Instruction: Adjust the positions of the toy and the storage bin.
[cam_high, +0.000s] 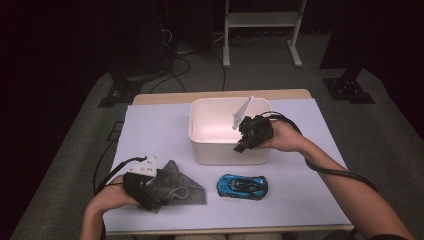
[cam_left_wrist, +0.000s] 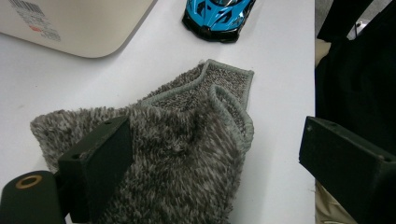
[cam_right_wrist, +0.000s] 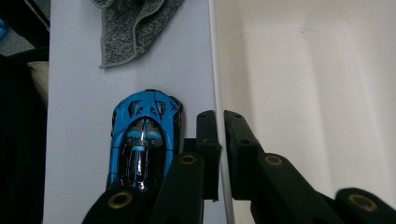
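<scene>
A white plastic bin (cam_high: 200, 107) stands at the middle back of the table. My right gripper (cam_high: 242, 146) is at its front wall, and in the right gripper view the right gripper (cam_right_wrist: 220, 121) has its jaws closed together on the bin (cam_right_wrist: 303, 93) rim, one jaw inside and one outside. A blue toy car (cam_high: 242, 186) lies on the table just in front of the bin. My left gripper (cam_high: 150, 202) hovers open at the front left over a crumpled grey fuzzy cloth (cam_high: 177, 185). Its jaws stand wide apart, one resting on the cloth (cam_left_wrist: 187, 140).
A pale sheet (cam_high: 150, 130) covers the table. The toy car (cam_left_wrist: 218, 16) lies beyond the cloth, near the bin's corner (cam_left_wrist: 79, 23). The table's front edge runs close beside the left gripper (cam_left_wrist: 215, 140). Stands and cables sit on the floor behind the table.
</scene>
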